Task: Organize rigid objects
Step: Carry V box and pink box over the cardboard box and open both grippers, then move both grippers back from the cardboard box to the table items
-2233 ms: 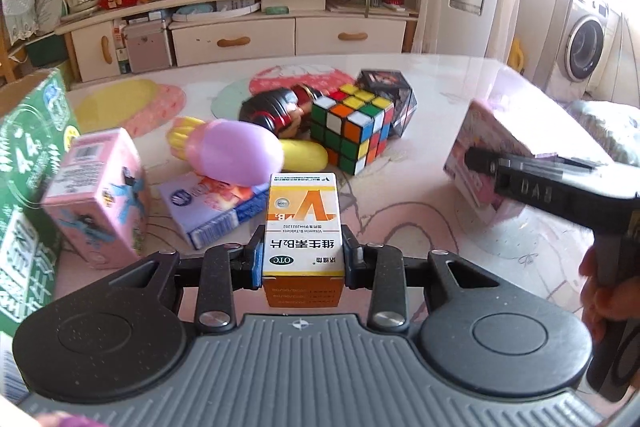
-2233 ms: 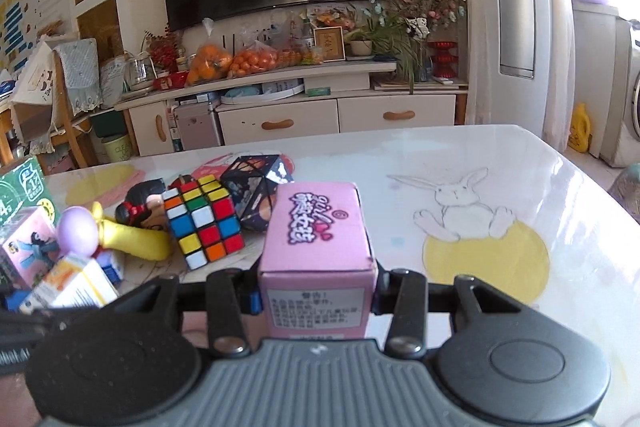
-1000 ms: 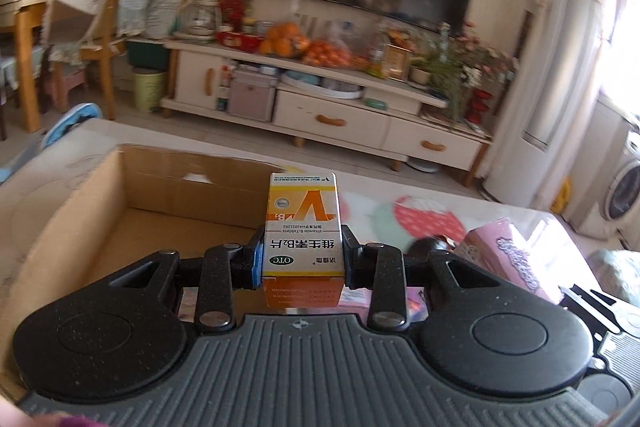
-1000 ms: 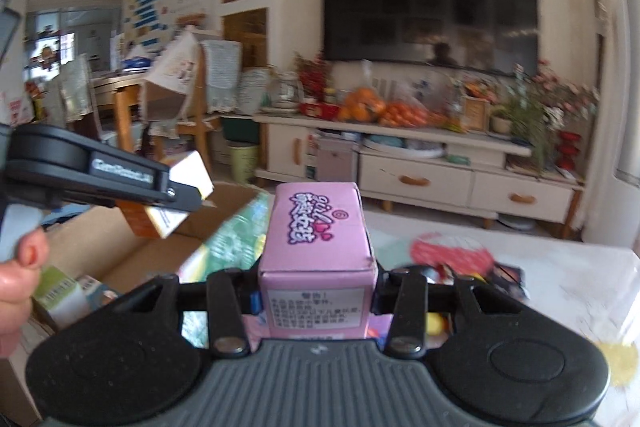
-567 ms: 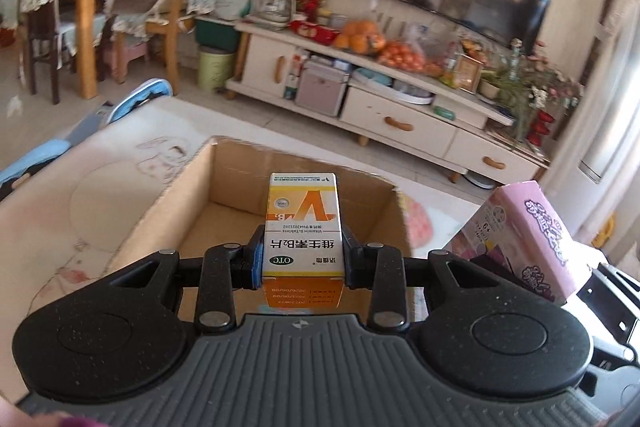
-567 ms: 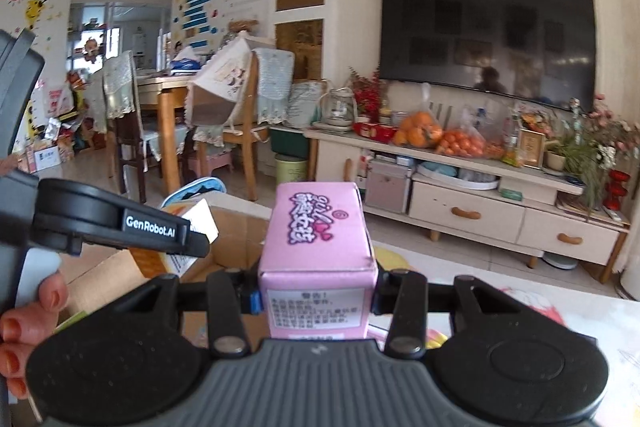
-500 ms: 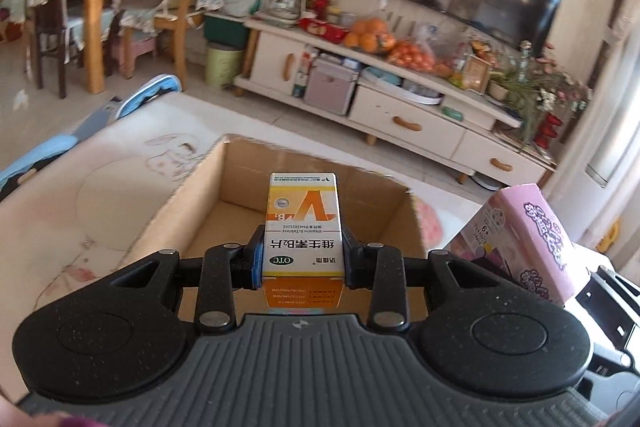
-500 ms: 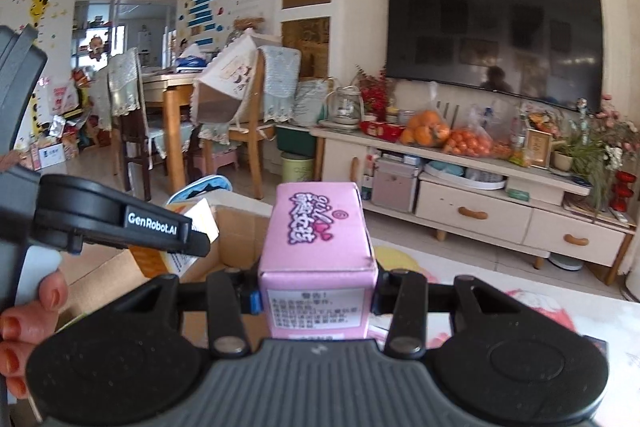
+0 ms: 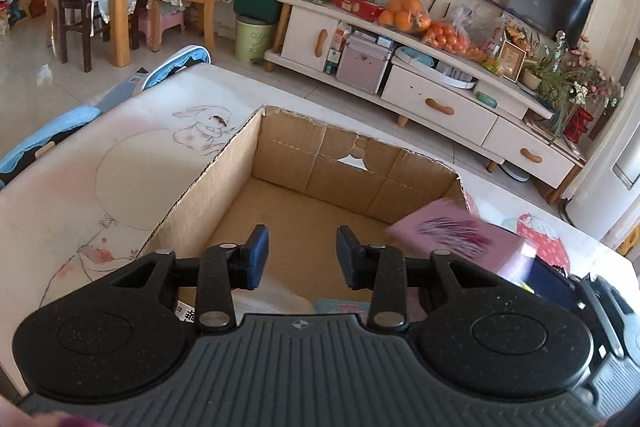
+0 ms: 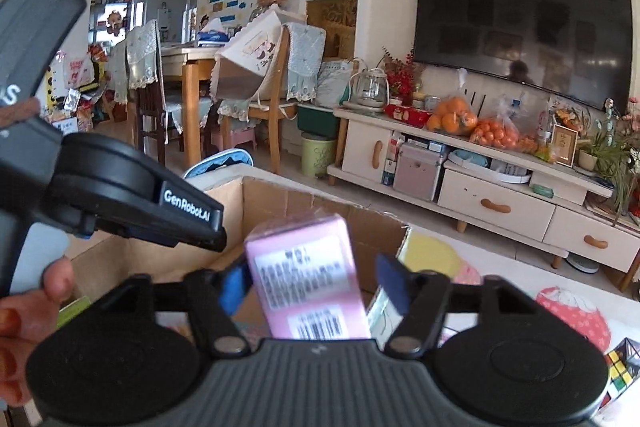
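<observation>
Above the cardboard box (image 9: 352,163), both grippers' fingers (image 9: 256,255) have just been opening, pink carton (image 10: 308,279) loose.

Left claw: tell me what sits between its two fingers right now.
Nothing is gripped. In the left wrist view the left claw has just been opening, and between its fingers only the cardboard box floor shows.

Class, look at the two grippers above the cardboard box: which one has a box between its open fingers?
The right gripper: the blurred, tilted pink box sits between its fingers. The left gripper has only bare gap.
</observation>
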Available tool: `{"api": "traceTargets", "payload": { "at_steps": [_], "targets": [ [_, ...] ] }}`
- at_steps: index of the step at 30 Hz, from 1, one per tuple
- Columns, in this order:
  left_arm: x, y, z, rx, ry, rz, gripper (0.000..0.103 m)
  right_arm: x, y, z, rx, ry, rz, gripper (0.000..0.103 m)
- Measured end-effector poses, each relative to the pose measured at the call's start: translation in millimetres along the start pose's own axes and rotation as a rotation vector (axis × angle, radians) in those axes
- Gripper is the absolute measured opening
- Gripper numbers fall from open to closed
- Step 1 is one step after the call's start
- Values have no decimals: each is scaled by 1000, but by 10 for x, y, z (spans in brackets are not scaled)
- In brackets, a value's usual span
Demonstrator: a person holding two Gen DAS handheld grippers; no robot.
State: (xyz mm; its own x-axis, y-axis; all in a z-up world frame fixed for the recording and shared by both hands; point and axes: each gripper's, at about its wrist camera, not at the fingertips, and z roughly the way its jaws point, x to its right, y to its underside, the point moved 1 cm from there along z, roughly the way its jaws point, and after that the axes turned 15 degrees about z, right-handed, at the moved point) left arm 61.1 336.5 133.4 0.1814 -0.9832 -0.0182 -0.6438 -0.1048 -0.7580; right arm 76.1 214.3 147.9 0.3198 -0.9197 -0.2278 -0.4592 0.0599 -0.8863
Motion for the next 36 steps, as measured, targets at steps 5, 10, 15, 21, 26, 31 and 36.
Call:
{"api": "traceTargets", "payload": {
  "at_steps": [5, 10, 15, 21, 26, 31, 36],
  "targets": [
    [38, -19, -40, 18, -21, 2, 83, 57, 32, -178, 37, 9, 36, 79],
    [80, -17, -72, 33, -27, 16, 98, 145, 117, -355, 61, 34, 60, 84],
    [109, 5, -67, 29, -20, 21, 101, 227, 241, -516, 71, 72, 74, 99],
    [143, 20, -106, 37, 3, 37, 103, 349, 348, -684, 77, 103, 93, 99],
    [178, 36, -126, 45, 24, 65, 103, 441, 430, -764, 81, 133, 97, 100],
    [186, 52, -135, 52, 37, 94, 103, 545, 501, -799, 77, 163, 97, 100],
    [179, 63, -140, 59, 46, 114, 103, 702, 557, -859, 81, 194, 114, 101]
  ]
}}
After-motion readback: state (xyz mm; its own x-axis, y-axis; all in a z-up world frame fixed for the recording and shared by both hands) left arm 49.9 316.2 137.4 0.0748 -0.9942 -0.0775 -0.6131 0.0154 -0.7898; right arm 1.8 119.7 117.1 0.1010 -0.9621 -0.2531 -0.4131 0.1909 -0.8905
